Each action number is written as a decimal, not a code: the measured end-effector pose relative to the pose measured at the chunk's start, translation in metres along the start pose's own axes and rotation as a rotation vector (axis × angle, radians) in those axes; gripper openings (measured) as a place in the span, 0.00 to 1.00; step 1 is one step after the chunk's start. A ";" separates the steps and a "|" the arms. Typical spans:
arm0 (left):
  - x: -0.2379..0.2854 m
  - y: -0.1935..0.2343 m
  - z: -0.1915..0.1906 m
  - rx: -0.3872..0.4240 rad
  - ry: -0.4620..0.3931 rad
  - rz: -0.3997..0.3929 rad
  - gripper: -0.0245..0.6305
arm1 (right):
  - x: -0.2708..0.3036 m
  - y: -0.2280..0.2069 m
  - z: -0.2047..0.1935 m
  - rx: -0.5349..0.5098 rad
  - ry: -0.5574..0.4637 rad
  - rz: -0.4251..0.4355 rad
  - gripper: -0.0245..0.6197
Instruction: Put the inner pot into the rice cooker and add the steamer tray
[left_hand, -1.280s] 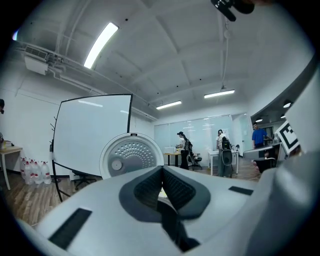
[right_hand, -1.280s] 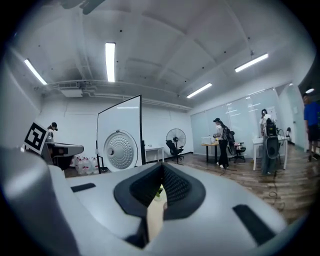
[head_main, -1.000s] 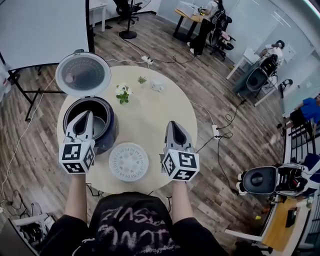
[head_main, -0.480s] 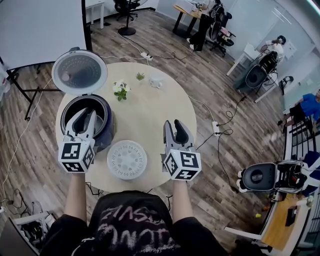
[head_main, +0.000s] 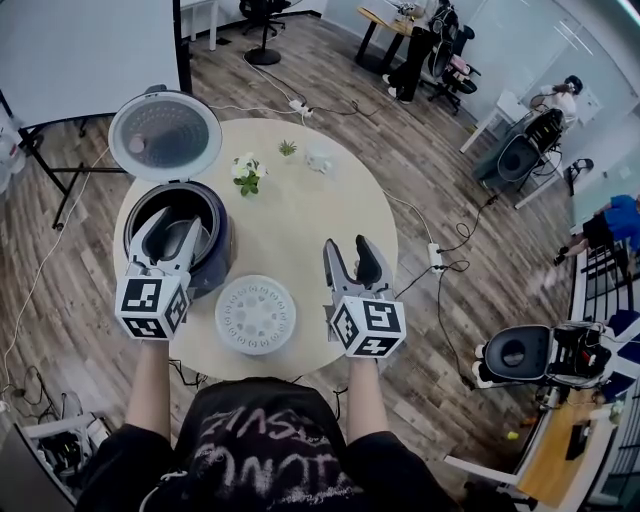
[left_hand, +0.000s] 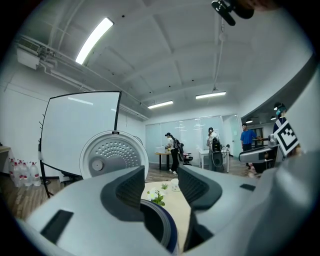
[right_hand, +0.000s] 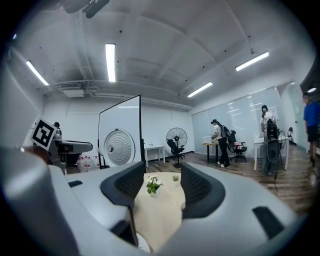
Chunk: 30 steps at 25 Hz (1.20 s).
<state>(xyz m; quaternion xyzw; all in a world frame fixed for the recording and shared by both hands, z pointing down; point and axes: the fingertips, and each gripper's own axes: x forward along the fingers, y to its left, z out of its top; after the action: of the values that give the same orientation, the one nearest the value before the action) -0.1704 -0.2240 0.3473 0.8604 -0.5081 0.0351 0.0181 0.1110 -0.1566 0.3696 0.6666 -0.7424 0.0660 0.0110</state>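
rice cooker (head_main: 222, 258) lid raised, inner pot (head_main: 198, 238) seated inside | steamer tray (head_main: 256, 315) laid on table (head_main: 300, 215) | left gripper (head_main: 165, 228), right gripper (head_main: 348, 255) jaws just opened, nothing held

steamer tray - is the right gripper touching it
Apart. The head view shows a strip of bare table between the steamer tray and the right gripper, whose fingers have just been opening with nothing between them.

A wood-plank floor (head_main: 430, 150) strewn with cables surrounds the round pale tabletop (head_main: 300, 220). A white screen (head_main: 80, 50) stands left. Office chairs (head_main: 520, 155), desks and a fan (right_hand: 176, 137) sit beyond, under ceiling strip lights (right_hand: 110, 62).
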 end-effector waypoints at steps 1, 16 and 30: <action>0.000 -0.001 -0.001 0.001 0.003 0.000 0.37 | 0.000 0.000 -0.001 0.002 0.003 0.002 0.40; -0.011 -0.014 -0.053 -0.035 0.133 0.005 0.37 | 0.005 0.012 -0.054 0.048 0.150 0.059 0.40; -0.041 -0.043 -0.179 -0.148 0.393 -0.020 0.36 | 0.001 0.034 -0.175 0.103 0.416 0.121 0.40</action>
<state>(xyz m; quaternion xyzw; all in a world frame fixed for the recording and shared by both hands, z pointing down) -0.1597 -0.1555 0.5232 0.8383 -0.4875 0.1647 0.1802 0.0645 -0.1340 0.5404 0.5924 -0.7586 0.2403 0.1256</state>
